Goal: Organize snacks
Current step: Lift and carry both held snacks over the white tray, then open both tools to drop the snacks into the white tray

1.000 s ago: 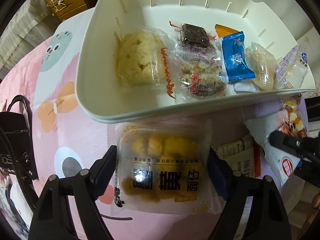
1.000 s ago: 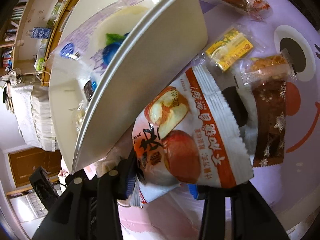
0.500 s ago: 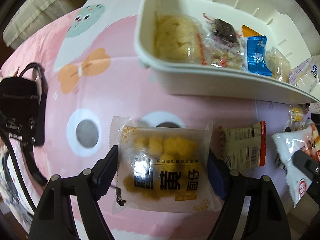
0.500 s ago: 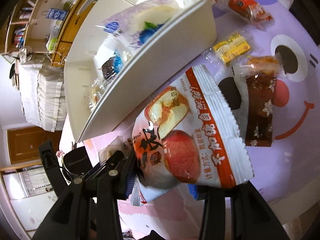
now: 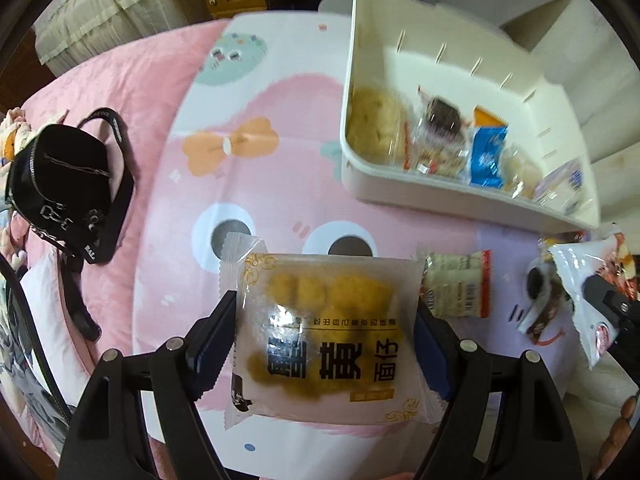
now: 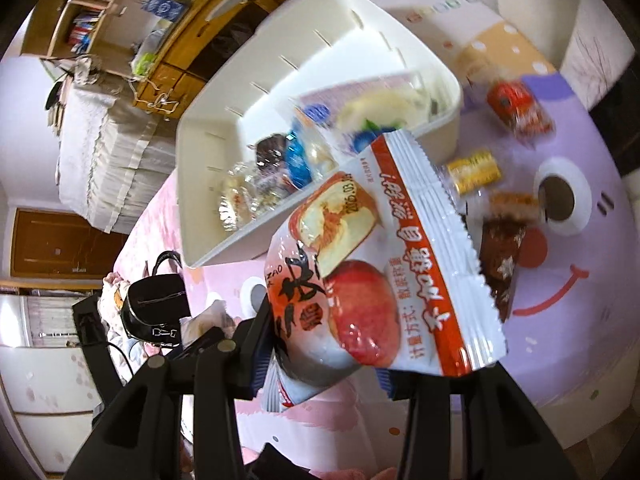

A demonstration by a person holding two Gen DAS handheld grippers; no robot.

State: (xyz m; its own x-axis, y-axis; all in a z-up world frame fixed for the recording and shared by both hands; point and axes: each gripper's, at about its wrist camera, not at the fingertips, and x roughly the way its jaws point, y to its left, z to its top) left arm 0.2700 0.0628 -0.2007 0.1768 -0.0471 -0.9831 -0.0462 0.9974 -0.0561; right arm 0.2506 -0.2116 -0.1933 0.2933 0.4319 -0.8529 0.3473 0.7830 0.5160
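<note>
Between my left fingers (image 5: 325, 344) hangs a clear bun pack (image 5: 326, 336), golden lumps showing through the film, and both blue pads press its side edges, so I am gripping it. It is held off the pink cartoon sheet (image 5: 256, 184) that covers the surface below. Up and to the right on that sheet sits the white bin (image 5: 452, 196), holding a row of wrapped snacks along its near wall: a pale round cake (image 5: 374, 120), a dark brownie (image 5: 440, 114), a blue sachet (image 5: 486, 156) and a few blurred ones further right. Just right of my pack a small cracker packet (image 5: 456, 284) lies flat on the sheet. A black handbag (image 5: 64, 188) rests well off to the left.

My right fingers (image 6: 324, 360) are clamped on the lower end of a white and red apple-chip bag (image 6: 384, 264), which sticks up and covers part of the bin's (image 6: 224, 240) near wall in that view. Beyond the bag, on the purple part of the sheet, lie a red packet (image 6: 518, 108), a gold packet (image 6: 474, 170) and a brown cake slice (image 6: 500, 252), all outside the bin.
</note>
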